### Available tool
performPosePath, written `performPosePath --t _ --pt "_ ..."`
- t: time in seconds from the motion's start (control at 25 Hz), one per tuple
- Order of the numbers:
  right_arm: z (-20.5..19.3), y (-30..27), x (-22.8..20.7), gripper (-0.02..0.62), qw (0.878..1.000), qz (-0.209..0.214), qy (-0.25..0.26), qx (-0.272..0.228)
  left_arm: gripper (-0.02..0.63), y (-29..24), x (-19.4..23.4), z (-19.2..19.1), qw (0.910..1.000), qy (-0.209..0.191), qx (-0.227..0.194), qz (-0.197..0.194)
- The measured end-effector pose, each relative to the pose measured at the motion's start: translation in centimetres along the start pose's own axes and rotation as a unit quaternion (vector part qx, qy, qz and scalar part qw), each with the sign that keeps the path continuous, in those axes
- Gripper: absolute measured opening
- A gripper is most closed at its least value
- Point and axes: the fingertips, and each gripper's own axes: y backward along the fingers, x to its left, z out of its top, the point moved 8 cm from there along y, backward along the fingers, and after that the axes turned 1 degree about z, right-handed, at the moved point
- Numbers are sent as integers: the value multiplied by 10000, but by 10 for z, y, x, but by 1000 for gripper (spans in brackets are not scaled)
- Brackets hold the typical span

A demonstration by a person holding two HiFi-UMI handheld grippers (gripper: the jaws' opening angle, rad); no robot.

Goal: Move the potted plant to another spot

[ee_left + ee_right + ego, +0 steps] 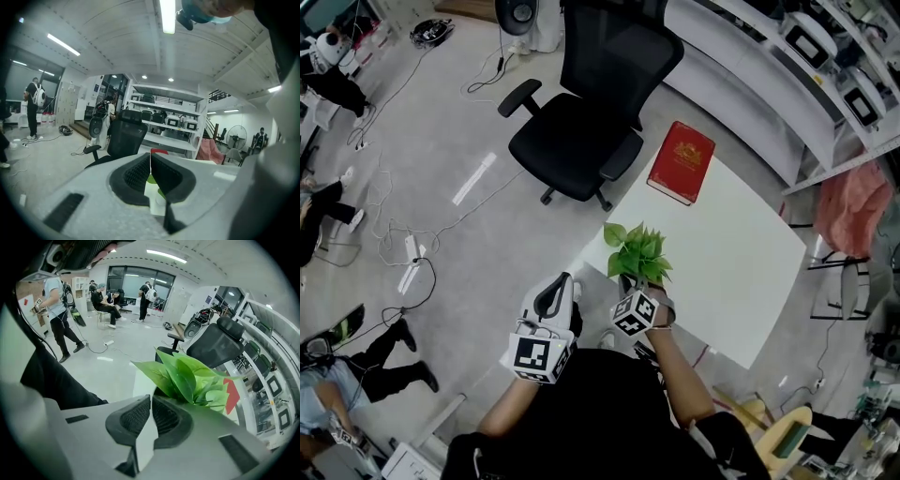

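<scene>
In the head view: the potted plant (639, 251) stands near the closest corner of your white worktop (741, 272), well apart from the red book (682, 161). Your right tongs (640, 292) are just beside the plant, and your left tongs (557, 287) are over the floor.
In the left gripper view: your left tongs (150, 157) are pressed together and hold nothing.
In the right gripper view: your right tongs (150, 399) are pressed together, with the plant's leaves (187, 376) just past their tips.

The potted plant's (639, 251) pot is largely masked in the head view by the right gripper (639, 286). In the right gripper view only its leaves (187, 376) are seen above the gripper body, and contact with the pot cannot be confirmed. The office chair (591, 112) is cropped by the top edge.
</scene>
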Motion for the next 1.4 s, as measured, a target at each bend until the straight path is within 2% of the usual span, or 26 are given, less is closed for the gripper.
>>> performPosePath --t 0.76,1.4 --pt "34 -35 2 15 9982 230 540 140 19 -1 32 -1 9997 136 7 221" --pt "33 -34 9 15 9969 64 758 195 19 -1 31 -1 9997 151 33 168"
